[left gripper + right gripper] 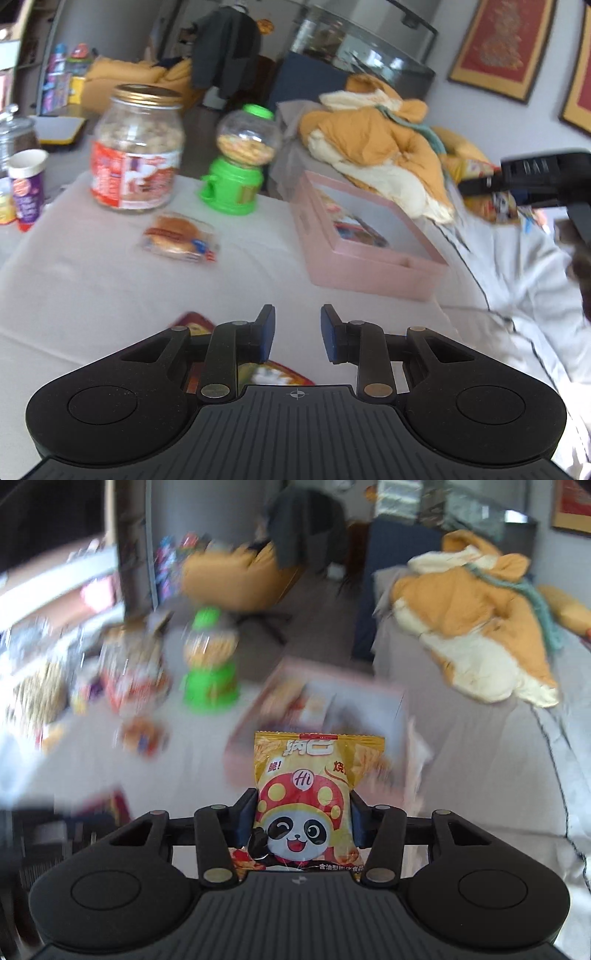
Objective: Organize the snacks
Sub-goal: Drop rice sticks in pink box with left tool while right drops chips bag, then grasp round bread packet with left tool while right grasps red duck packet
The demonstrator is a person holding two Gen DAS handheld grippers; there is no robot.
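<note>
Your right gripper [300, 821] has the yellow panda snack bag [314, 797] pinched between its blue pads, jaws part closed on the bag's sides. The bag stands upright, top seal pointing away from the camera, low centre of the right wrist frame. My read: gripping it by the sides keeps it upright so it can drop straight into the pink box [332, 698], which sits just behind the bag, blurred, mid frame.

Your left gripper [297, 334] is empty – jaws a modest gap apart, nothing between the pads. It hovers over the white tablecloth [92, 280] at lower centre of the left wrist frame. A red snack packet [280, 373] lies flat under its left finger linkage, mostly hidden – likely the next pick.

In the left wrist view the pink box [369, 266] is right of centre, open side up, a few packets already inside. The wrapped bun [181, 238] lies loose left of centre, well ahead of the left jaws. The big jar [138, 147] and green candy dispenser [240, 162] stand upright behind it in the upper left – probably staying put, too tall for the box
</note>
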